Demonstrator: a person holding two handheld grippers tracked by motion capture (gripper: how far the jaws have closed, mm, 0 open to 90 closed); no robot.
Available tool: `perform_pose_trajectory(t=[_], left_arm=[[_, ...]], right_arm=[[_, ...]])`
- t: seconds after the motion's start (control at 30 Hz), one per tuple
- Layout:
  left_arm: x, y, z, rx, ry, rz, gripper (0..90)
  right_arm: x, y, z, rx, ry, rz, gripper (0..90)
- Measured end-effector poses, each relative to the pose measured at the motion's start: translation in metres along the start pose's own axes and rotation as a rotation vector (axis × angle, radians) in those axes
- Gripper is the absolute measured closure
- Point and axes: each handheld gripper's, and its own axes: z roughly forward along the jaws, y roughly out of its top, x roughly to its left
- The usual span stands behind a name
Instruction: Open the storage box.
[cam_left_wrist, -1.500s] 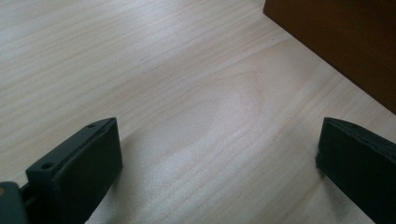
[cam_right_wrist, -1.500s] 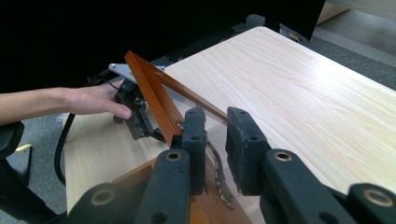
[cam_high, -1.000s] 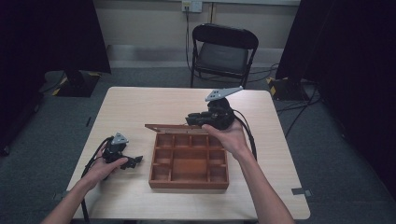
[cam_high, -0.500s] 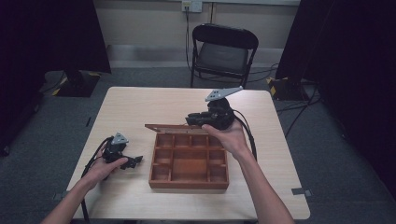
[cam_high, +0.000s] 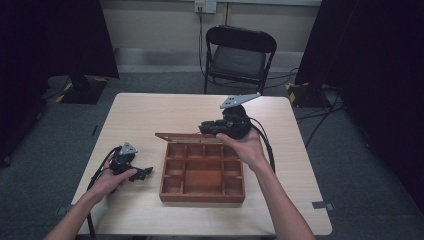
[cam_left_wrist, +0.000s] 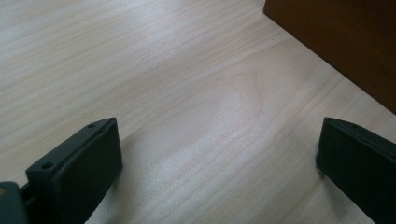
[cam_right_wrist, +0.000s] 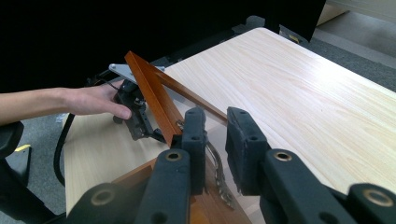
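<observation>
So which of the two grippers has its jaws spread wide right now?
The left gripper, resting on the table beside the wooden box: its jaws stand far apart over bare wood. The right gripper is nearly closed at the box's raised lid.

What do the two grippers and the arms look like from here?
Both grippers are black. The left gripper has blocky dark pads with small holes, a small grey three-cornered plate on top and a black cable trailing off the table edge. The right gripper carries a larger grey plate and a black cable; its jaw links show round pivot holes. The forearms are bare, no sleeves or gloves.
</observation>
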Motion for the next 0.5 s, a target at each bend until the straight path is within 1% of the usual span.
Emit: perform_pose_trajectory(t=[0.5], left_arm=[[0.0000,0.0000,0.0000,0.000,0.000,0.000,0.0]], right_arm=[[0.0000,-0.0012,0.0000,-0.006,0.003,0.003,78.2]])
